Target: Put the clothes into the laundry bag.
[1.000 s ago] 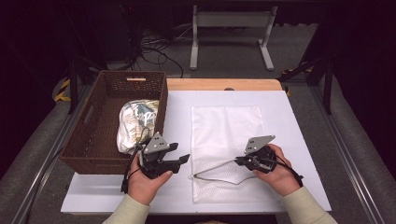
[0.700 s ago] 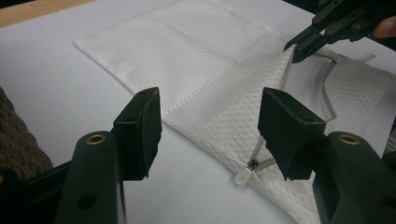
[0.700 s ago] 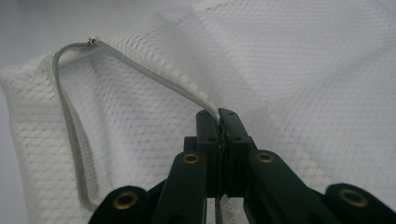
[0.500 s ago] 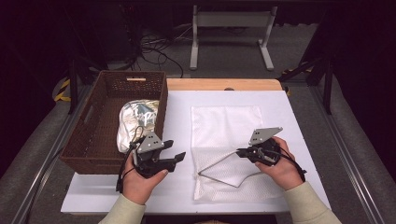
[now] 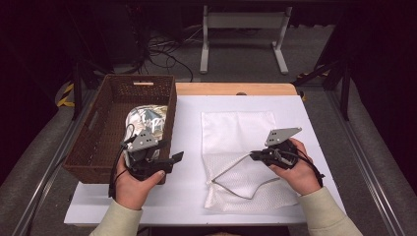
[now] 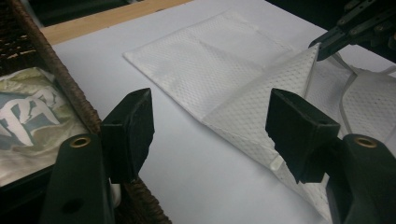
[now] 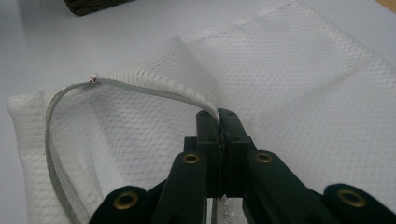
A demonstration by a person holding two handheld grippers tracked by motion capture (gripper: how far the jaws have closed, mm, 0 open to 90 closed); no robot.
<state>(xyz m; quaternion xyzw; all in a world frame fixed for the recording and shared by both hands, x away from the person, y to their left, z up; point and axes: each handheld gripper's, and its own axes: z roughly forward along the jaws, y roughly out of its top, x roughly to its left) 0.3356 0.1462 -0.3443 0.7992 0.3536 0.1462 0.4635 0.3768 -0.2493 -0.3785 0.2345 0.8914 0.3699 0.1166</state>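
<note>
White tabletop (image 5: 192,118) in a dark room: mesh laundry bag (image 5: 236,132) lies lengthwise away from the person (zipper edge lifted), pinched by right gripper (image 5: 253,156); left gripper (image 5: 178,158), just opening, holds nothing.

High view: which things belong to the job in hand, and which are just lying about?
In the job: white mesh bag, its zipper edge pinched and lifted by the right gripper; open left gripper; silver foil pouch; wicker basket.
Lying about: floor cables; metal stand.

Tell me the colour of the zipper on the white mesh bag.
Grey zipper, clearest in the right gripper view.
</note>
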